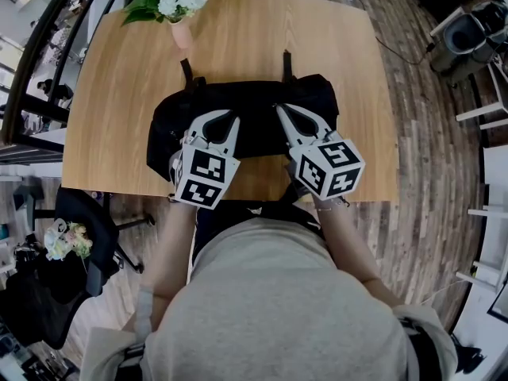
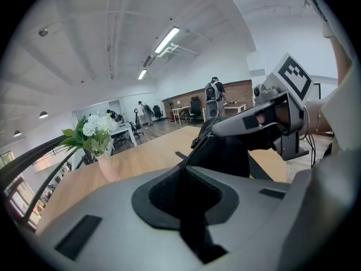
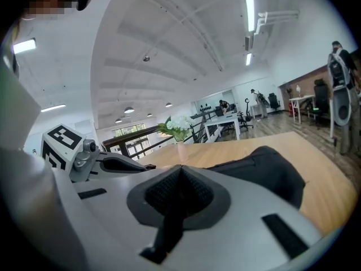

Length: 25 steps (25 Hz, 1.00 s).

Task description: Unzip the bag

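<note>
**Figure: head view and both tool views, one instant.** We see a black, soft-sided fabric bag (image 1: 254, 94) lying across the near half of a pale wooden counter (image 1: 238, 38). Its long side faces the person, and two black straps (image 1: 186, 71) trail from its far edge.

**Tools.** The left tool (image 2: 183, 165) is clamped on a fold of the bag, and the zip line (image 2: 189, 154) runs away from its tip over the fabric. The right tool (image 1: 282, 111) has its jaws pressed together, with its tip at the raised ridge of the bag. We judge that it pinches the zip pull, though no view shows the pull itself. The two tools sit near each other over the bag's middle.

**Handling.** We judge the bag light and limp: the cloth rises into a peak where it is gripped. It will likely follow any pull unless one tool anchors it (the fold beside the zip serves for this). The pull tab is the place to take hold for the opening stroke, drawn along the zip rather than upward.

**Surroundings.** A pale pink vase of white flowers (image 1: 181, 6) stands at the counter's far left corner, well apart from the bag. A black office chair (image 1: 87, 221) stands on the floor to the left. We see nothing lying across the zip's path, and only the tools' closeness to each other calls for care.
</note>
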Available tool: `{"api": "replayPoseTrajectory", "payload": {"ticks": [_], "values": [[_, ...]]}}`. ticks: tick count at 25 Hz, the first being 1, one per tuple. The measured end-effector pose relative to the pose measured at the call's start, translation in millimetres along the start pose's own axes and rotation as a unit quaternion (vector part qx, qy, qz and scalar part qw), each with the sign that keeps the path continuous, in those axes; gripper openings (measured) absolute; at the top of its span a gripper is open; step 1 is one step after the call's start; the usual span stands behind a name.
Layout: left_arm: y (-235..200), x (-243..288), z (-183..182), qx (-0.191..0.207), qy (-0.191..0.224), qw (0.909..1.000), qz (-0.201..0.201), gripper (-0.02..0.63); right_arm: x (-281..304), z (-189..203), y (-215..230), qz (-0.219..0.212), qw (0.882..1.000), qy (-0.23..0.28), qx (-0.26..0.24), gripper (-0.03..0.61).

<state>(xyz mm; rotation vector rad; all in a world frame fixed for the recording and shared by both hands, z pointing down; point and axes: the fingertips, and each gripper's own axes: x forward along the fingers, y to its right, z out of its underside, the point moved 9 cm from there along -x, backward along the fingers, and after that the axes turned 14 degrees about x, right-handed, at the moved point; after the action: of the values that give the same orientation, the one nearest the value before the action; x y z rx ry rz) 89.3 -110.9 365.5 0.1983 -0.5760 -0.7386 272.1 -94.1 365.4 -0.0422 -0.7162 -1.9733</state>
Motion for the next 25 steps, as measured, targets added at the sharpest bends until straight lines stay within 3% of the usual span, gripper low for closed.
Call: {"api": "replayPoseTrajectory", "payload": {"ticks": [6, 15, 25], "values": [[0.3, -1.3, -2.9, -0.007, -0.003, 0.9999, -0.014, 0.044, -7.4, -3.4, 11.1, 0.015, 1.0, 0.003, -0.017, 0.011], [5.6, -5.4, -0.9, -0.036, -0.005, 0.9991, -0.023, 0.044, -16.5, -7.1, 19.4, 0.024, 1.0, 0.015, -0.005, 0.011], [7.7, -6.5, -2.2, -0.032, -0.005, 0.9992, -0.024, 0.044, -18.6, -7.9, 22.2, 0.026, 0.999, 0.017, -0.01, 0.011]]}}
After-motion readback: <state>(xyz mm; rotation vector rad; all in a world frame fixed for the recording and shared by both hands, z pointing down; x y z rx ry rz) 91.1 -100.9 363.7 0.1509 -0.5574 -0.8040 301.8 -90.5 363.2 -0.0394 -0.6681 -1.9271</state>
